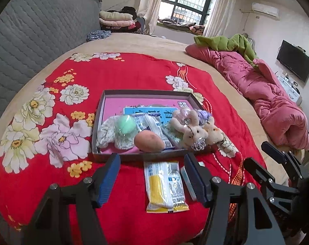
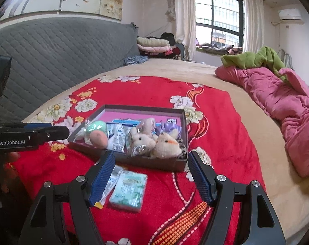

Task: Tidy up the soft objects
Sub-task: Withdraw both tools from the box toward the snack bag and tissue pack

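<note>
Two items wait outside the box [image 1: 148, 94] at lower centre: left hand-held gripper [image 1: 152, 173] gapes empty over the wipes packet [image 1: 164, 185], right hand-held gripper [image 2: 151, 175] open above the tissue pack [image 2: 129, 192]. Next: descend, pinch, box them.

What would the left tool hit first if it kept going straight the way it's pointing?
Probably the yellow-and-white packet on the red blanket: it lies between the open left tool fingers, just ahead. Beyond it stands the near wall of the box. Depth is hard to judge through the fisheye.
</note>
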Demonstrator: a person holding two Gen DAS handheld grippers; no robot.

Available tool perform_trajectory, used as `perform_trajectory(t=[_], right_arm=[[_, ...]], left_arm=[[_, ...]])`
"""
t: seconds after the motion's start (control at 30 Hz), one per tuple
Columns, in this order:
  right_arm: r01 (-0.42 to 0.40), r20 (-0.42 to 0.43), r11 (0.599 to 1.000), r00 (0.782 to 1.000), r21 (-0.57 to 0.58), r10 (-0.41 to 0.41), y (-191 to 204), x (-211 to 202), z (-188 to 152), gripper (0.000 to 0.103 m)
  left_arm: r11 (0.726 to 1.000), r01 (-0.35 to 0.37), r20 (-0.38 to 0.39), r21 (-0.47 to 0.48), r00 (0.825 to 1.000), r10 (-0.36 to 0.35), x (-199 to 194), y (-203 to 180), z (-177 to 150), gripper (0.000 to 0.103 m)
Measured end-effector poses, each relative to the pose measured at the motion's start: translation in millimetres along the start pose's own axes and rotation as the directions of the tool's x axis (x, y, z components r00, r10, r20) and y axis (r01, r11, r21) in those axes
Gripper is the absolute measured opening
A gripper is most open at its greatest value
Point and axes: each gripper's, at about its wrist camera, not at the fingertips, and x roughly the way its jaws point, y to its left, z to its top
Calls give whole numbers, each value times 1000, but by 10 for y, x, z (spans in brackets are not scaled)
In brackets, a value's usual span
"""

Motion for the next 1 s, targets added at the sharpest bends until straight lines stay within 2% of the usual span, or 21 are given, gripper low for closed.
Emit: perform_trajectory(t=[0.5,1.0], right_arm=[[-3,-85,1000,996,-6,2,73,41,-248,75],[-37,-161,999,986,-26,32,227,193,-512,75]], left_arm=[[1000,6,-65,-20,998,-7,-38,-39,-252,65],[999,30,-160,-42,986,-37,278,-28,-477,65]])
